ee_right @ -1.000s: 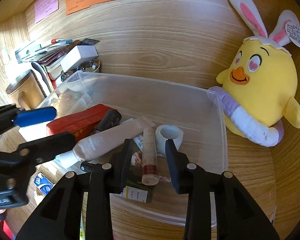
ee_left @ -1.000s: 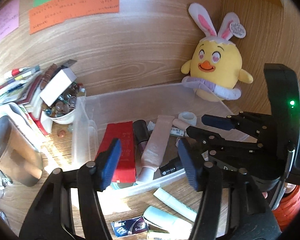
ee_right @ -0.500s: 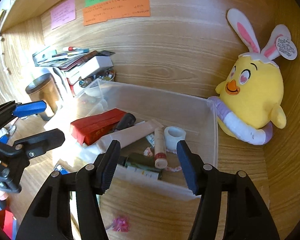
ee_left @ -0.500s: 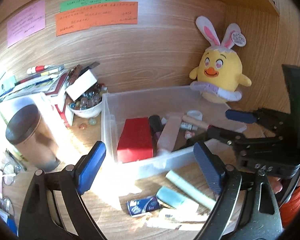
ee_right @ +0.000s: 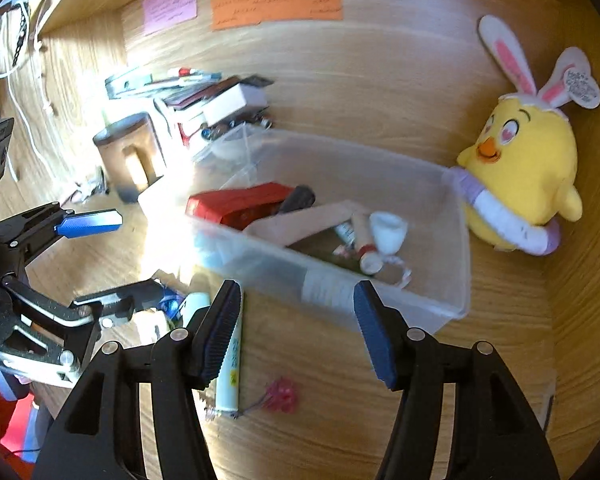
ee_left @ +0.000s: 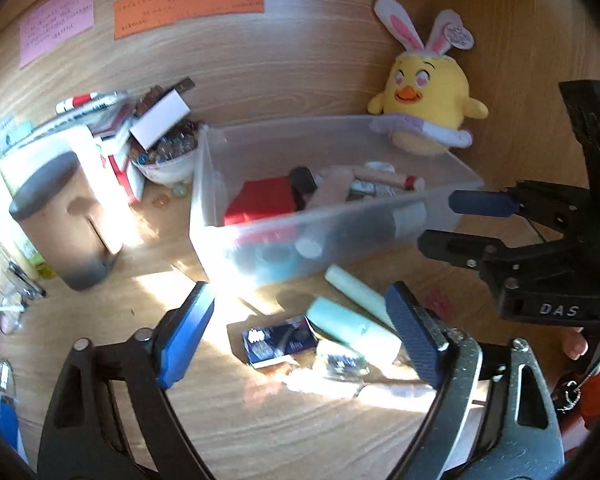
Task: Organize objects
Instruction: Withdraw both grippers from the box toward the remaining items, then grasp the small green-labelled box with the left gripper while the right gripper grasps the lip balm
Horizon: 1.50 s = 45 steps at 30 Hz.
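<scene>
A wooden desk (ee_left: 284, 432) set in a wood-panelled alcove is catching strong sunlight, with pink, green and orange paper notes (ee_left: 188, 4) sticking to the back wall (ee_right: 380, 68). A yellow chick plush with rabbit ears (ee_left: 424, 88) is sitting in the far corner, touching the rim of a clear plastic bin (ee_left: 260, 252). Inside the bin, a red box (ee_right: 240, 206), a pale pink tube (ee_right: 304, 220) and a small white cup (ee_right: 388, 228) are lying among other small items. To the bin's left, a bowl of marbles (ee_left: 164, 156) is sitting beside a stack of books and pens (ee_left: 100, 120), with a brown lidded canister (ee_left: 68, 220) standing nearer the camera.

On the desk in front of the bin, pale green tubes (ee_left: 356, 320), a dark blue packet (ee_left: 278, 342) and a pink hair tie (ee_right: 282, 394) are lying loose. The left gripper (ee_left: 300, 340) is hanging over the packet and tubes with its jaws spread wide, gripping nothing. The right gripper (ee_right: 296, 332) is hovering at the bin's near wall, its jaws likewise wide apart and empty, with one tube lying just beside its left finger
</scene>
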Motion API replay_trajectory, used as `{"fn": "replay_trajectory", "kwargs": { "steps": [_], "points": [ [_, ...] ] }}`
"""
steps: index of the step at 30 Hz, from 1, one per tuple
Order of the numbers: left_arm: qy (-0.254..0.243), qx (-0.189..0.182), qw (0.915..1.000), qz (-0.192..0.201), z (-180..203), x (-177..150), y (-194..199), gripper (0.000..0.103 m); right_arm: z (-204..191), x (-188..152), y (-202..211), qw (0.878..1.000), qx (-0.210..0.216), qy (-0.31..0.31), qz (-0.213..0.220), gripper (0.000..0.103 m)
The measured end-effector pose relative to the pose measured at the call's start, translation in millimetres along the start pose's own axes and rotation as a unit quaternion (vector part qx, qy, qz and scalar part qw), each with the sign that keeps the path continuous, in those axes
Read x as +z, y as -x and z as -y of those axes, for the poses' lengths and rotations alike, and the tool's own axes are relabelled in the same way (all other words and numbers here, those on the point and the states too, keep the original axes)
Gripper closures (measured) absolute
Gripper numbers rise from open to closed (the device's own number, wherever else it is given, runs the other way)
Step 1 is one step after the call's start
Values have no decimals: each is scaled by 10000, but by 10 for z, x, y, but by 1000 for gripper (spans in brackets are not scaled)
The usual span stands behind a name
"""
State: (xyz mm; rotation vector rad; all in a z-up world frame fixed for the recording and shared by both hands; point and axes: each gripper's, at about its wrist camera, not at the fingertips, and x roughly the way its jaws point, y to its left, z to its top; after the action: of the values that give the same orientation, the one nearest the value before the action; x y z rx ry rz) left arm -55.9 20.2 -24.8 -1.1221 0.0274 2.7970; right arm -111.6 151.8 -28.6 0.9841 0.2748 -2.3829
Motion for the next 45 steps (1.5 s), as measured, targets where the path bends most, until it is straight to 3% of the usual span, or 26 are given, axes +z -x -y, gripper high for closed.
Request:
{"fn": "replay_trajectory", "kwargs": {
  "steps": [13, 17, 21, 36, 45],
  "points": [
    [-29, -611, 9965, -567, 126, -265, -135, 55, -159, -245, -125, 9994, 150, 24, -314, 48],
    [26, -674, 9955, -662, 95, -292, -168, 67, -210, -294, -182, 9990, 187, 86, -406, 54],
    [107, -700, 9951, -694, 58, -330, -201, 68, -287, -335, -277, 9980, 204, 247, -549, 64],
    [339, -710, 9963, -358, -27, -325, -104, 69, -455, -283, -507, 9958, 159, 498, -752, 87],
    [590, -653, 9958, -255, -115, -312, -62, 69, -437, -298, -335, 9976, 225, 326, -573, 89]
  ]
}}
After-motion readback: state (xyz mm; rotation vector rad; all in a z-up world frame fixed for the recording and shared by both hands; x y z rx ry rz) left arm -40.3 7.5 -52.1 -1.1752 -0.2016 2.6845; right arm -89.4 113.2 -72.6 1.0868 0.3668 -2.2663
